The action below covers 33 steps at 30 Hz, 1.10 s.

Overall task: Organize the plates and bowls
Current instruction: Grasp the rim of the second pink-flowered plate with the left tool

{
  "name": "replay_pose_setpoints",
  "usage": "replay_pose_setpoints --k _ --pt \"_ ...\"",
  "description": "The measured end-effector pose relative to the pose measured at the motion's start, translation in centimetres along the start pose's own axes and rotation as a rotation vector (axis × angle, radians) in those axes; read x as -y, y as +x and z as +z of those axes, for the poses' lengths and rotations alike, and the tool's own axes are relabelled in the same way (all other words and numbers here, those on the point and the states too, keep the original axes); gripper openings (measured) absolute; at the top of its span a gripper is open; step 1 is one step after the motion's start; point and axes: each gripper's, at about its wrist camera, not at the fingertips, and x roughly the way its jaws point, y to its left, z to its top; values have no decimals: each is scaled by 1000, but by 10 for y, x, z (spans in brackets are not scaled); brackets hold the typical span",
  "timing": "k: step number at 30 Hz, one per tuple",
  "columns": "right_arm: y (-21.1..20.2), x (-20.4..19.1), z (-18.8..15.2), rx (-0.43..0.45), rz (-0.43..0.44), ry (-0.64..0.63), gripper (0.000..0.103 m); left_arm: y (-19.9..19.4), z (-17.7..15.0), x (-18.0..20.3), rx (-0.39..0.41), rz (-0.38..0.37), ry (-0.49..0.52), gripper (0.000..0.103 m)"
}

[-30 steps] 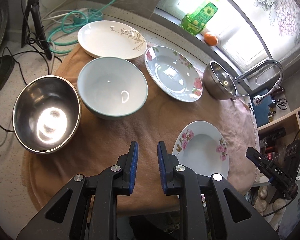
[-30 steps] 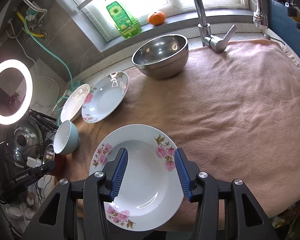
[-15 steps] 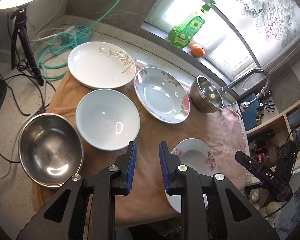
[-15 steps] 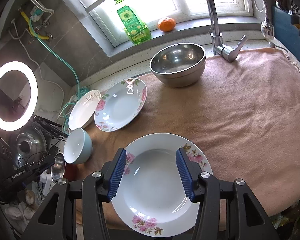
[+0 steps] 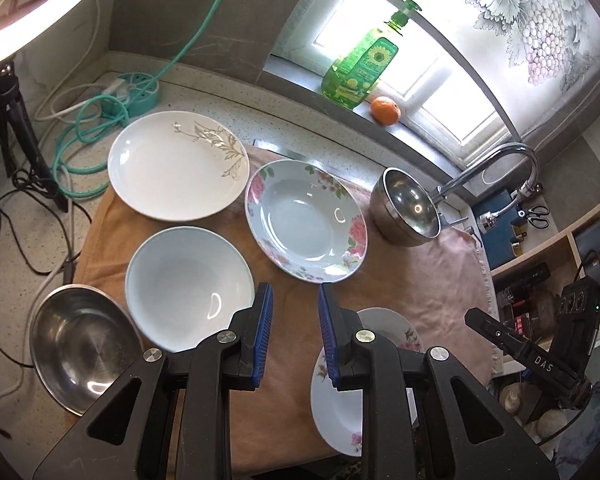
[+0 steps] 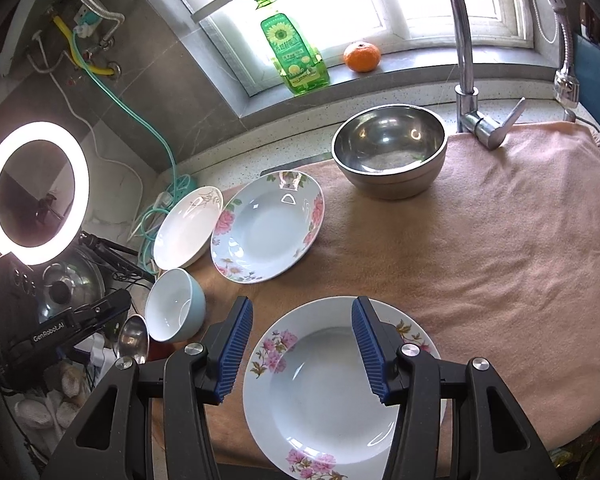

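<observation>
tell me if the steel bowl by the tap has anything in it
Empty. The steel bowl beside the faucet sits upright on the pink towel, and its bare, shiny inside shows only reflections.

The near flowered plate [image 5: 340,396] sits half hidden behind the left gripper [image 5: 292,334]. The big steel bowl [image 5: 80,356] is partly covered by that gripper's arm. The ring light [image 5: 28,12] is cut off at the frame's corner.
</observation>
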Motion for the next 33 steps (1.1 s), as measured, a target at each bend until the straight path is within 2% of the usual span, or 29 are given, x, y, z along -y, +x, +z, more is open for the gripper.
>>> replay_pose_setpoints --k 3,8,12,18,28,33 --pt "4 0 7 -9 10 -5 48 4 17 5 -7 19 32 21" --pt "12 0 17 -19 14 16 48 22 53 5 -56 5 94 21" --pt "28 -4 26 -3 -11 44 48 49 83 4 -112 -6 143 21" --pt "69 -4 37 -35 -19 131 48 98 118 6 -213 -36 205 21" --pt "104 7 49 -68 -30 249 48 155 147 4 -321 -54 228 21" --pt "115 15 54 -92 -22 296 48 168 154 0 -341 -20 251 21"
